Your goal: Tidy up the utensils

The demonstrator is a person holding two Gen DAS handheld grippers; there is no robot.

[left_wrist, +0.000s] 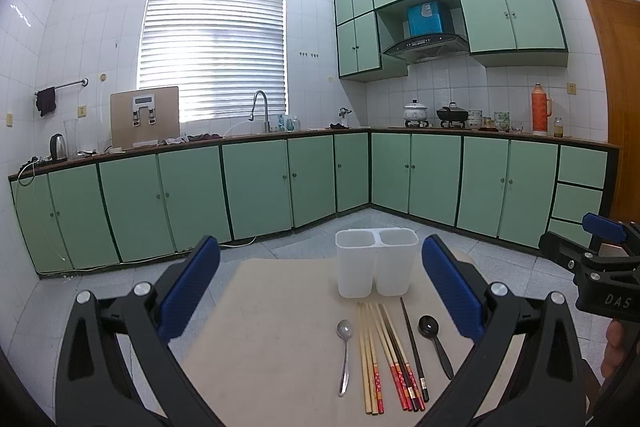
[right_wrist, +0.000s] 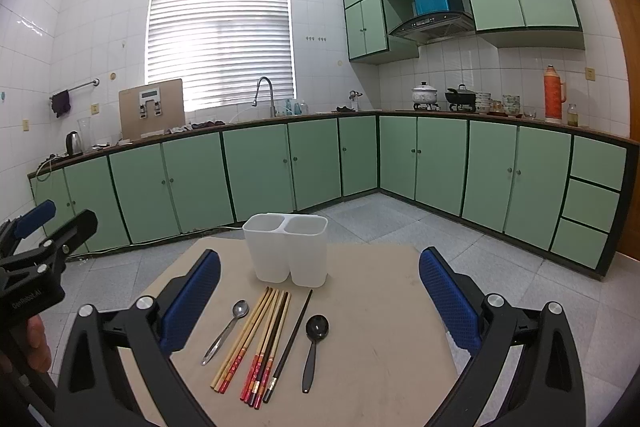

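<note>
We hold the left gripper (left_wrist: 320, 291) and the right gripper (right_wrist: 320, 291) above the near edge of the table (left_wrist: 272, 307); both claws are spread wide and pinch nothing. The utensils lie flat in a row: a metal spoon (left_wrist: 345, 351) on the left, a bundle of chopsticks (left_wrist: 384, 355) in the middle, one dark chopstick (left_wrist: 414, 351) slightly apart, and a black spoon (left_wrist: 434, 339) on the right. The white holder (left_wrist: 376, 263) stands upright just behind them; both of its compartments appear empty.

We judge that nothing is sorted yet. The chopsticks touch and overlap, so closing on one may drag its neighbours or scatter the bundle; the thin, flat spoon handles may slip from the pads; the light holder may tip if a utensil strikes its rim at an angle.
</note>
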